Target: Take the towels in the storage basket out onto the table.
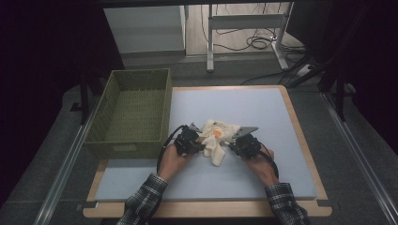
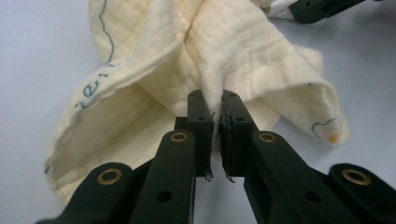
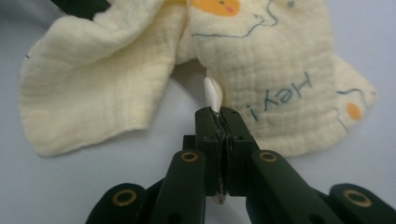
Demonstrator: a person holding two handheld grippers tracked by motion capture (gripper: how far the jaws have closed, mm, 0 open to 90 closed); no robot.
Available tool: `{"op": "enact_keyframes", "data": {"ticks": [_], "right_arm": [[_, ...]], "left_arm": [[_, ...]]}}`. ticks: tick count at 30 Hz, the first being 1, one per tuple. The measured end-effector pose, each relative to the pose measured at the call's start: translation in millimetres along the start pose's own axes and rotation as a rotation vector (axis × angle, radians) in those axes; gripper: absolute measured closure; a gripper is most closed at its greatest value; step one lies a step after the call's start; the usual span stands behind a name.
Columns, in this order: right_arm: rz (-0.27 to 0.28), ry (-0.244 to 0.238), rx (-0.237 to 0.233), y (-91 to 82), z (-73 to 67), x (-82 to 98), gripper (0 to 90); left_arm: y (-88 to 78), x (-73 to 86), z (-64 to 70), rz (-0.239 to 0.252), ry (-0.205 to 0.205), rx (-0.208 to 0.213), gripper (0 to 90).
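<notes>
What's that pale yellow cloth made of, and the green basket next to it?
Pale yellow printed cloth: looks like soft cotton gauze, matte, with a fine crinkled weave and limp folds. Olive-green rectangular basket: seems woven from wicker or paper cord, judging by its ribbed plaited walls.

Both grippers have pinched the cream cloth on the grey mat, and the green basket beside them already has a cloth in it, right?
Not quite: the green basket is empty, as the high view shows. Both the left gripper and right gripper do pinch the cream cloth on the grey mat.
</notes>
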State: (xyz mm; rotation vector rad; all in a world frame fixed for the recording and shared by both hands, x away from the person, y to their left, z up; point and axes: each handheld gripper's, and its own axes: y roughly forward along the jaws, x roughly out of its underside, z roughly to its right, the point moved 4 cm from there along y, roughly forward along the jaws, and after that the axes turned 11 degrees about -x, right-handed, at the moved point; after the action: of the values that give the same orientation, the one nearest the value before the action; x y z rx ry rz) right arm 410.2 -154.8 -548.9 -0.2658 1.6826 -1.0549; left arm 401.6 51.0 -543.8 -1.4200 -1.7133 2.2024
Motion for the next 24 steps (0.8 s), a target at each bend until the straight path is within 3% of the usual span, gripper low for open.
{"op": "enact_keyframes", "data": {"ticks": [6, 12, 19, 24], "right_arm": [[0.072, 0.025, 0.022, -43.8, 9.7, -5.2, 87.4], [0.092, 0.059, 0.088, -91.5, 28.7, -0.1, 87.3], [0.144, 0.096, 0.124, -133.5, 43.6, 6.8, 87.2], [0.166, 0.108, 0.157, -152.3, 59.3, -4.4, 87.1]], "left_arm": [[-20.8, -7.7, -1.8, 0.043, -0.007, -0.005, 84.2], [-33.5, -11.0, -9.8, 0.065, -0.028, -0.013, 84.0], [-41.1, -15.6, -17.1, 0.070, -0.026, -0.027, 84.1], [-42.6, -33.2, -24.5, 0.077, -0.041, -0.059, 84.1]]}}
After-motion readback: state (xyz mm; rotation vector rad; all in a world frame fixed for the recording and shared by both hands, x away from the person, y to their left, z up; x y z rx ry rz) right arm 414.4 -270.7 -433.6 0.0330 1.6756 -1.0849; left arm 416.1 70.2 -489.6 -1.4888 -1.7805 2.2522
